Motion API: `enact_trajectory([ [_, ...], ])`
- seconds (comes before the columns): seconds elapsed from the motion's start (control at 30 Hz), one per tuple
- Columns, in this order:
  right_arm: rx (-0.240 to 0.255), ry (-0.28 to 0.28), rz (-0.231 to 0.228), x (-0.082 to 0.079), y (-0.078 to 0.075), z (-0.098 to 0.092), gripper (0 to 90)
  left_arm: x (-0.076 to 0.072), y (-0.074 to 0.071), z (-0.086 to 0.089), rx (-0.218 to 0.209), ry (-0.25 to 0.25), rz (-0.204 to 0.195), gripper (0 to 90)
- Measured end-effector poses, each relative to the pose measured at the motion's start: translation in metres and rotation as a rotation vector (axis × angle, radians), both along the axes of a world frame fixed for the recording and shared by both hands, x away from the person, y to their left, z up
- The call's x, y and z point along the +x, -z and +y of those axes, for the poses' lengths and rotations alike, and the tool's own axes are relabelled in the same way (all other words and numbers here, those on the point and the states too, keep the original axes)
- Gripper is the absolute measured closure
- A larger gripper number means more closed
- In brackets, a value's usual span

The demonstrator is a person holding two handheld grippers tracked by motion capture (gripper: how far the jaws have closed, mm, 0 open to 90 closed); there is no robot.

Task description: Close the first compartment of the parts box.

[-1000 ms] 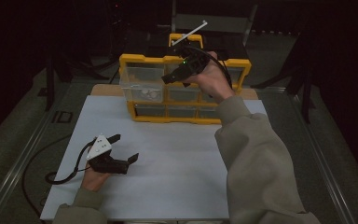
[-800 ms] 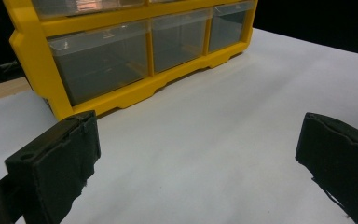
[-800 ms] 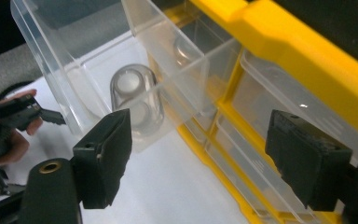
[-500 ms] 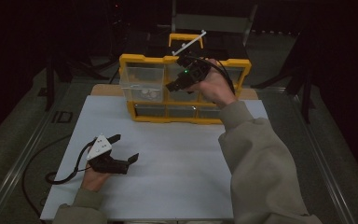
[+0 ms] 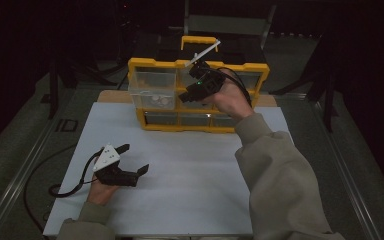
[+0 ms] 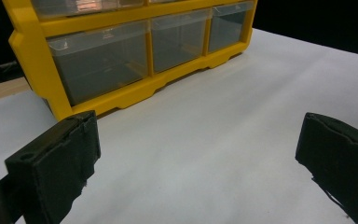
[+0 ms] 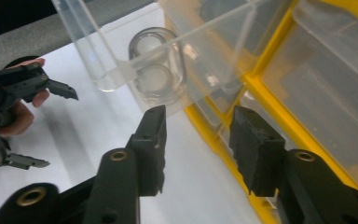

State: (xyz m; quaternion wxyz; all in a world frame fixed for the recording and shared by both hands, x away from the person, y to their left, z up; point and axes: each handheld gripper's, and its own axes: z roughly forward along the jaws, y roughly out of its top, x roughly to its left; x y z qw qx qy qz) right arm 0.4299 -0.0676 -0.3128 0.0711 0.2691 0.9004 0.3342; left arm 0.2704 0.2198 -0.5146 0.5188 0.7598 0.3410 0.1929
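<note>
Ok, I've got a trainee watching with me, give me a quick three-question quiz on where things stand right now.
1. True or false: the left gripper rests on the white table with nothing between its jaws.
2. Which drawer of the yellow organizer stands pulled out: A upper left, B lower right, C none?
3. Fill in: the right gripper hangs at the organizer's ___ row, holding nothing.

Key: 1 true; 2 A; 3 upper.

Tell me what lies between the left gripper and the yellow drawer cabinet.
Nothing: in the high view only bare white tabletop separates the left gripper from the yellow drawer cabinet; the left gripper view shows the same.
</note>
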Motion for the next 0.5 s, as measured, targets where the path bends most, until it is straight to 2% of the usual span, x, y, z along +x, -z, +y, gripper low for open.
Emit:
enact_trajectory([
  [0.1, 0.005, -0.007, -0.001, -0.003, 0.001, 0.002, 64.4, 0.0, 0.0, 0.0, 0.0, -0.001, 0.0, 0.7],
  [0.3, 0.022, -0.039, -0.013, -0.01, 0.001, 0.006, 89.2, 0.0, 0.0, 0.0, 0.0, 0.0, 0.0, 0.7],
  [0.5, 0.015, -0.08, -0.02, -0.017, 0.001, 0.014, 90.0, 0.0, 0.0, 0.0, -0.002, -0.002, -0.001, 0.7],
])
